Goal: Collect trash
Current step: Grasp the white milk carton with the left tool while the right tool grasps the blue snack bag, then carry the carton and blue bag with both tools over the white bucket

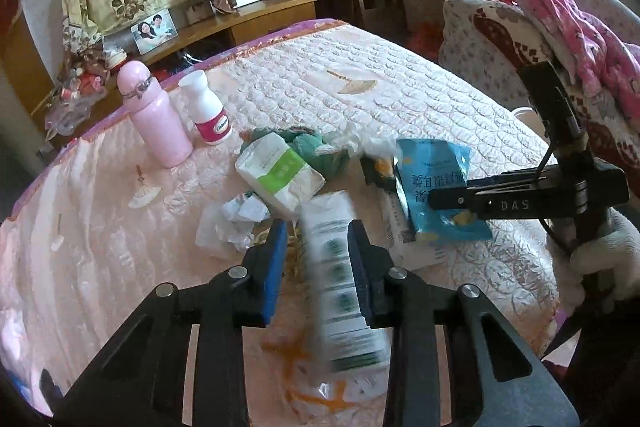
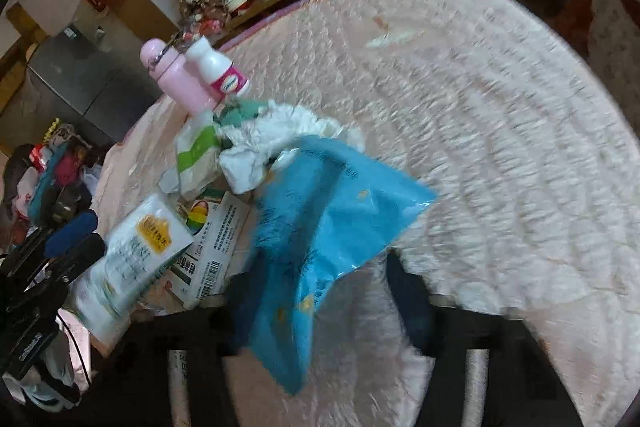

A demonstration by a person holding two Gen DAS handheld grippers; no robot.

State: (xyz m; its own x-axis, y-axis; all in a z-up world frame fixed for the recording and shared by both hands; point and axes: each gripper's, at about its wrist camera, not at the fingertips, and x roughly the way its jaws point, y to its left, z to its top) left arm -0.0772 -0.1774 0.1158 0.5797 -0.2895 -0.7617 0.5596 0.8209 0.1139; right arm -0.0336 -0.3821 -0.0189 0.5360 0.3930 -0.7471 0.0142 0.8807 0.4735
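Trash lies heaped on the pink quilted bed (image 1: pixel 400 87). My left gripper (image 1: pixel 318 259) has its jaws apart around a blurred white carton with green print (image 1: pixel 340 279), which hangs between the blue pads (image 1: pixel 276 267); I cannot tell whether it is gripped. The carton also shows in the right wrist view (image 2: pixel 132 259). My right gripper (image 2: pixel 320 287) has a blue plastic packet (image 2: pixel 320 239) between its spread fingers; the frame is blurred. In the left wrist view the packet (image 1: pixel 436 179) lies under the right gripper (image 1: pixel 436 197). Crumpled tissue (image 1: pixel 240 215), a tissue pack (image 1: pixel 280 175) and a flat printed box (image 2: pixel 216 247) lie between.
A pink bottle (image 1: pixel 154 115) and a white bottle with a pink label (image 1: pixel 208 111) stand at the bed's far left edge. A green cloth (image 1: pixel 316 147) lies in the heap. A wooden shelf with photos (image 1: pixel 156 31) is behind. Folded bedding (image 1: pixel 560 39) sits at the right.
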